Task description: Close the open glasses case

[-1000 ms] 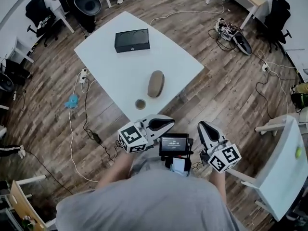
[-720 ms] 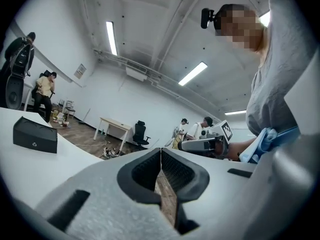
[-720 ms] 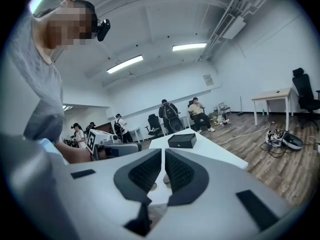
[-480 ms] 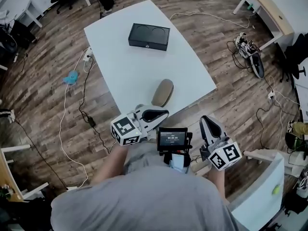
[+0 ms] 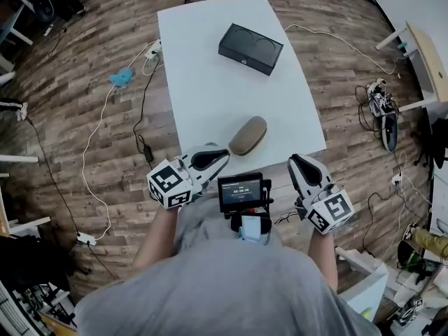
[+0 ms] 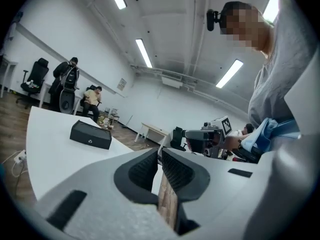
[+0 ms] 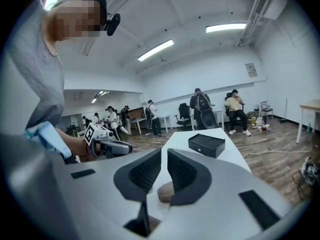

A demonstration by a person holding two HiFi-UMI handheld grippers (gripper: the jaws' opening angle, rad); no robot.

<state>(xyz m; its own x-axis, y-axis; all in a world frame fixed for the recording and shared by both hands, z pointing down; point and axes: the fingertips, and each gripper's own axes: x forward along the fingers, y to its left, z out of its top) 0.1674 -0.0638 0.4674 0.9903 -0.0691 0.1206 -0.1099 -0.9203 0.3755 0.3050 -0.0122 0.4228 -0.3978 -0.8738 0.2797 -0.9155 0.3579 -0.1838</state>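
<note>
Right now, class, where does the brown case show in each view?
Head view: case at the near end of the table.
Left gripper view: not in it.
Right gripper view: case low at centre, seen between the jaws.
Shared landmark: black box, farther up the table in all three views.

No text can be read; the small screen (image 5: pixel 241 191) shows a line of digits (too blurred to read).

Grey shirt (image 5: pixel 224 285); white left gripper (image 5: pixel 220 153), right gripper (image 5: pixel 297 162), black-white marker cubes (image 5: pixel 170 185).
</note>
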